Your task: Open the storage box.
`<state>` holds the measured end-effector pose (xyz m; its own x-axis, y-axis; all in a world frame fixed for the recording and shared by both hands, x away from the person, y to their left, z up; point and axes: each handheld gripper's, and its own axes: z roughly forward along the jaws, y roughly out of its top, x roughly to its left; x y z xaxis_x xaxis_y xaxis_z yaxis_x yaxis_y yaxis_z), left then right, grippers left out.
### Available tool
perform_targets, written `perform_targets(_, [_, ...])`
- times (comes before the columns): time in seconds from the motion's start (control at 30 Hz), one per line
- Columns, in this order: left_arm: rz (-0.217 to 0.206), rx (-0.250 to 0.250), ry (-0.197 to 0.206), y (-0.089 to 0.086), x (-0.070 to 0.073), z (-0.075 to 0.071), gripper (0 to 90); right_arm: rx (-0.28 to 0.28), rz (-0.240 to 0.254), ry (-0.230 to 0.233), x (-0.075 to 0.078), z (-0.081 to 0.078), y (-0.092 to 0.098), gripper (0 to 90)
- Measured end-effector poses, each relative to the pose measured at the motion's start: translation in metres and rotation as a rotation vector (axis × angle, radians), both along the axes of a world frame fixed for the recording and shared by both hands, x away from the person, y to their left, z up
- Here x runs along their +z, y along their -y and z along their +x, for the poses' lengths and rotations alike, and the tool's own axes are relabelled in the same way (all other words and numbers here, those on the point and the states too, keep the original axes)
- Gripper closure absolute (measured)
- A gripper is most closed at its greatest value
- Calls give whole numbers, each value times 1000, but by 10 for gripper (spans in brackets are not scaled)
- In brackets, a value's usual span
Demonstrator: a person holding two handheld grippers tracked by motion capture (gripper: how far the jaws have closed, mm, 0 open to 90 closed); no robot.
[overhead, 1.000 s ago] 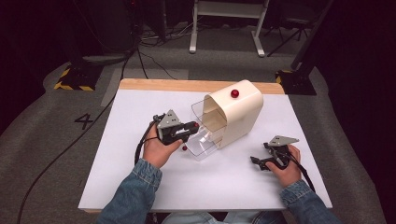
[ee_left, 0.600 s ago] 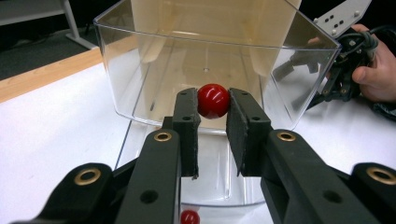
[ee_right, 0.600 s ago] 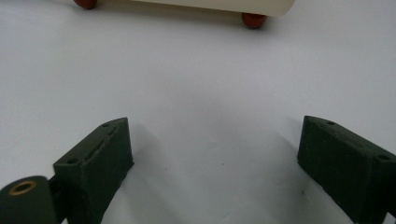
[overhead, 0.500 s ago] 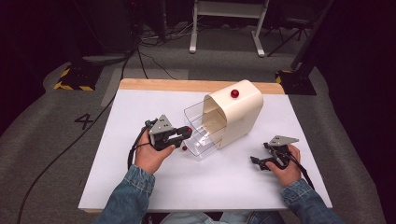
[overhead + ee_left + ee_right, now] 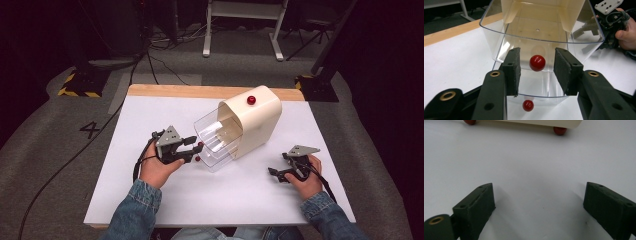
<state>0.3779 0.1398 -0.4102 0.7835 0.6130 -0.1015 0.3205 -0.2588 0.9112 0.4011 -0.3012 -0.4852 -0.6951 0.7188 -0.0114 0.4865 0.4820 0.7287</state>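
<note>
A cream box [image 5: 255, 122] with a red button [image 5: 251, 100] on top stands at mid-table, and its clear plastic drawer [image 5: 216, 142] sticks out toward the left. On the drawer front is a red ball knob [image 5: 537, 63]. My left gripper [image 5: 196, 148] [image 5: 536, 56] is open, its pads [image 5: 512, 67] either side of the knob without touching it. A smaller red ball [image 5: 528, 105] shows below the drawer. My right gripper [image 5: 274, 173] [image 5: 537, 195] rests open on the white table to the right of the box, with nothing between its jaws.
The white tabletop [image 5: 150, 115] has a wooden far edge [image 5: 170, 91]. Red feet [image 5: 559, 130] show under the box in the right gripper view. Cables and stand legs lie on the dark floor beyond the table.
My left gripper has drawn back to the left, away from the box, and the drawer front stands a little farther out. The right gripper has stayed put.
</note>
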Motion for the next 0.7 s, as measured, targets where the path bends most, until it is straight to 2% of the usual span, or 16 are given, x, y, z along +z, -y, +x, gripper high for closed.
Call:
perform_targets(0.2, [-7, 21, 5, -9, 1, -7, 547, 1, 1, -2, 0, 0, 0, 99])
perform_targets(0.33, [21, 40, 15, -17, 3, -15, 525, 1, 1, -3, 0, 0, 0, 99])
perform_targets(0.47, [30, 49, 14, -25, 6, -21, 506, 2, 2, -5, 0, 0, 0, 99])
perform_targets(0.57, [66, 56, 18, -36, 10, -31, 490, 3, 3, -6, 0, 0, 0, 99])
perform_targets(0.7, [77, 60, 5, -47, 11, -40, 471, 3, 2, -8, 0, 1, 0, 99])
